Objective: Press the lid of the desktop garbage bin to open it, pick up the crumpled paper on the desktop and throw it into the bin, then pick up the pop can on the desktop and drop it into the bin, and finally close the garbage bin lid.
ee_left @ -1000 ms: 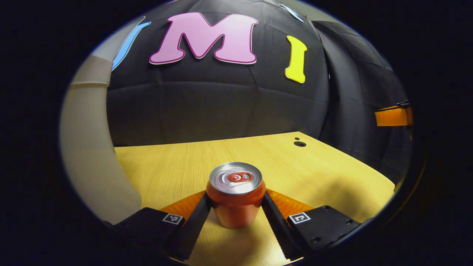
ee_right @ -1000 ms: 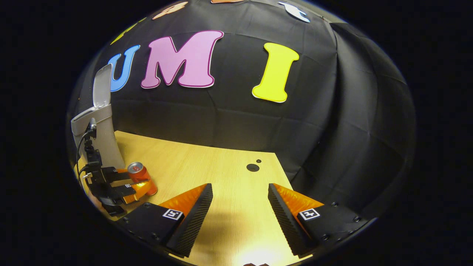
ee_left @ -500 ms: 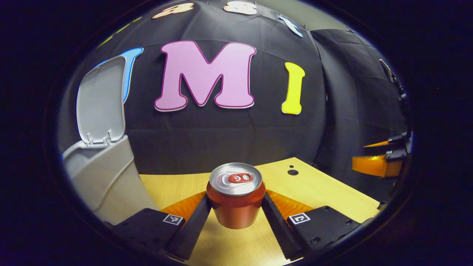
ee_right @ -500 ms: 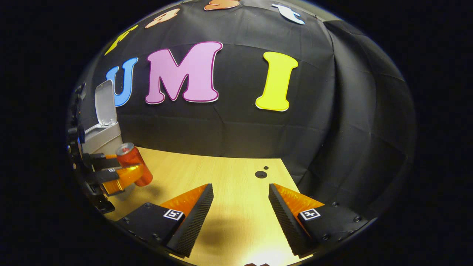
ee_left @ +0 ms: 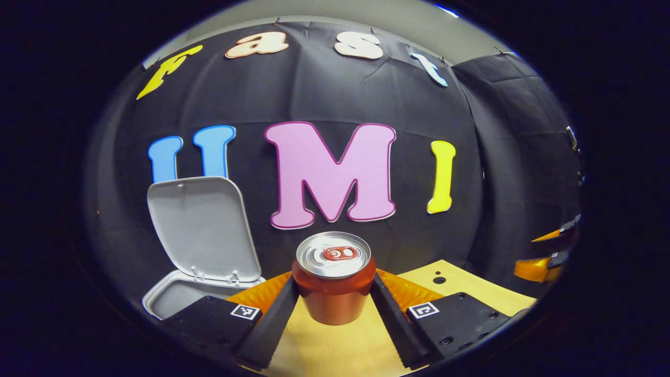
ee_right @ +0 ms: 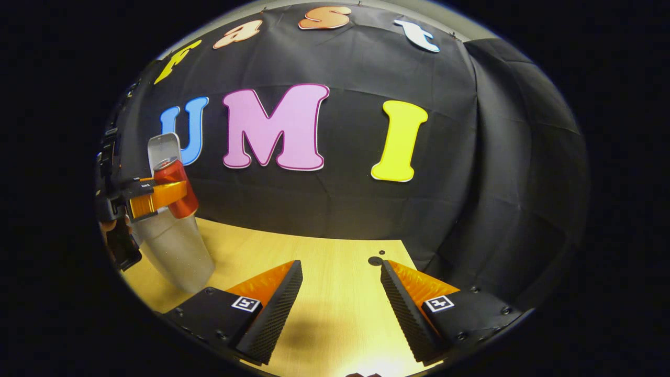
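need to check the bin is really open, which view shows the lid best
The left gripper view: the lid faces the camera, raised upright above the bin rim, beside the pop can. In the right gripper view the lid is a small sliver at the edge, partly behind the can.

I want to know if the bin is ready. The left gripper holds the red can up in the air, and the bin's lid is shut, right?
Not quite. The left gripper does hold the can, but the bin's lid stands open, as the left gripper view shows.
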Demonstrator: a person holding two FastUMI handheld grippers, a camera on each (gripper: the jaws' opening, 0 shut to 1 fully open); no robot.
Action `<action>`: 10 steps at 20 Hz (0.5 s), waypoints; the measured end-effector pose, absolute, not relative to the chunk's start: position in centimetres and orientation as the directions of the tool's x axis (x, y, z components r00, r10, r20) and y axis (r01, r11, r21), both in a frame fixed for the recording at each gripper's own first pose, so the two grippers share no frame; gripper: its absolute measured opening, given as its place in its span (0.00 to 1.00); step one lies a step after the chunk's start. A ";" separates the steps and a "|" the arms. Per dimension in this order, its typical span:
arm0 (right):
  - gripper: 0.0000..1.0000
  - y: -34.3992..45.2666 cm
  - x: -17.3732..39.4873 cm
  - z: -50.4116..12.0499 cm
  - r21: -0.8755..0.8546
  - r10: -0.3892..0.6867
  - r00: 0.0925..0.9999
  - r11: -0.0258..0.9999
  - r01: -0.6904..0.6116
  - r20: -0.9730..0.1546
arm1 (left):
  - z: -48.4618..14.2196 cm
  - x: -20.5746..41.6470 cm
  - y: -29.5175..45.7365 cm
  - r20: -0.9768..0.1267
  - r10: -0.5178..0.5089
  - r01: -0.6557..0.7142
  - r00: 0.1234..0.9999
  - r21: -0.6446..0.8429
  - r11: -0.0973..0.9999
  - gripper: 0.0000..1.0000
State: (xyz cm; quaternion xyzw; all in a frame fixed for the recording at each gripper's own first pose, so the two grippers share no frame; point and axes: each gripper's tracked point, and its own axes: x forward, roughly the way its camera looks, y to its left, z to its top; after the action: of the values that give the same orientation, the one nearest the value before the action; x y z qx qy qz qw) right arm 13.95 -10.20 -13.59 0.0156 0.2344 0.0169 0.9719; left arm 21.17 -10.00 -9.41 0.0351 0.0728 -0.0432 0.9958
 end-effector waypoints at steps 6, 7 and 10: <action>0.97 -10.0 12.5 -10.3 0.005 0.019 0.910 1.000 -0.019 -0.414 | -8.7 21.0 0.3 -0.125 0.078 -0.060 0.989 0.139 0.988 0.88; 0.97 -10.1 12.2 -10.0 0.006 0.014 0.911 1.000 -0.013 -0.412 | -9.1 20.8 1.5 -0.133 0.090 -0.072 0.987 0.135 0.988 0.88; 0.97 -9.9 11.6 -9.8 0.015 0.005 0.911 1.000 0.001 -0.412 | -10.9 20.4 4.3 -0.175 0.120 -0.102 0.977 0.104 0.989 0.88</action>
State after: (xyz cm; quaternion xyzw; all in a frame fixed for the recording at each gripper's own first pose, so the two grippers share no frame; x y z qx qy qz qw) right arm 11.63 -9.94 -9.77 0.0075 0.2105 0.0012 0.9776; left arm 20.44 4.33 -10.88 0.0472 0.0909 0.0559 0.9932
